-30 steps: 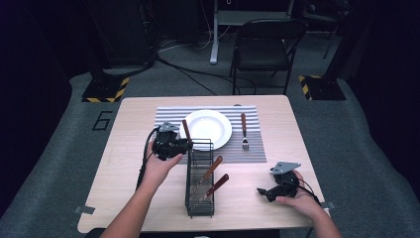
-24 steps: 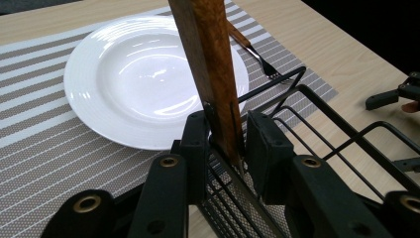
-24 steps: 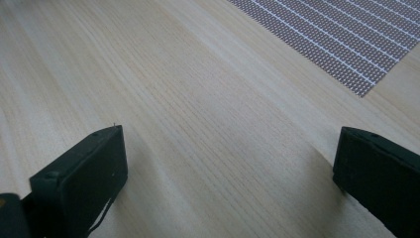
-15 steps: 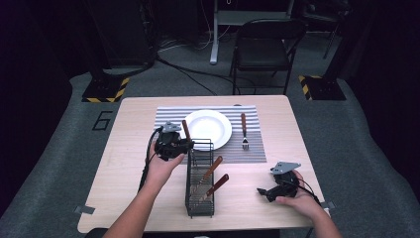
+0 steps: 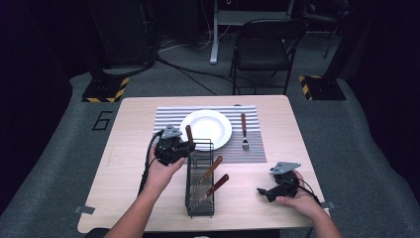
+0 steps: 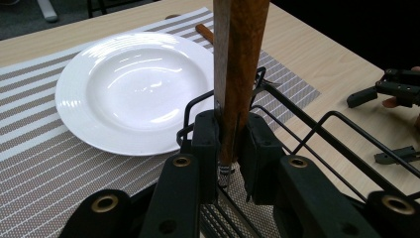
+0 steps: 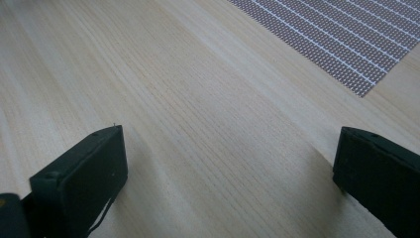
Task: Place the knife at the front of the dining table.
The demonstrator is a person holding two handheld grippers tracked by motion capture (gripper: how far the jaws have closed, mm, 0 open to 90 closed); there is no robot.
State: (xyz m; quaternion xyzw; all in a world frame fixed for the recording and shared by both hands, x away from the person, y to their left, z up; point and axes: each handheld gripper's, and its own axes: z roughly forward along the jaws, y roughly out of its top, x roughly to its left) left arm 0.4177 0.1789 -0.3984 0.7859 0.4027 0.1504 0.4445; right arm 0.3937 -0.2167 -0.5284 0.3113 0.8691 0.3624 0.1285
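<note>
Over the last second our left gripper (image 5: pixel 184 147) has drifted a little toward the far edge of the table (image 5: pixel 129 198), carrying a wooden-handled utensil (image 6: pixel 241 59) up out of the wire caddy (image 5: pixel 200 184). Its jaws are clenched on the lower end of the handle, just above the metal neck, and the handle stands nearly upright, its top poking above the gripper in the high view. The working end hangs below the jaws and we cannot tell whether it is a knife or a spoon.

The utensil is now over the caddy's far end, just beside the near-left rim of the plate (image 5: pixel 205 128), which sits mid-placemat (image 5: pixel 166 121) toward the table's far edge. A fork (image 5: pixel 243 130) already lies on the placemat to the plate's right, and two more wooden handles lean in the caddy.

We judge this to be a place setting under way: one piece laid, one in hand and nearly clear of the wire, two left. The piece looks bound for the placemat beside the plate.

Our right gripper (image 5: pixel 273 189) has not moved; it rests near the table's near-right corner, jaws spread wide and empty above bare wood
</note>
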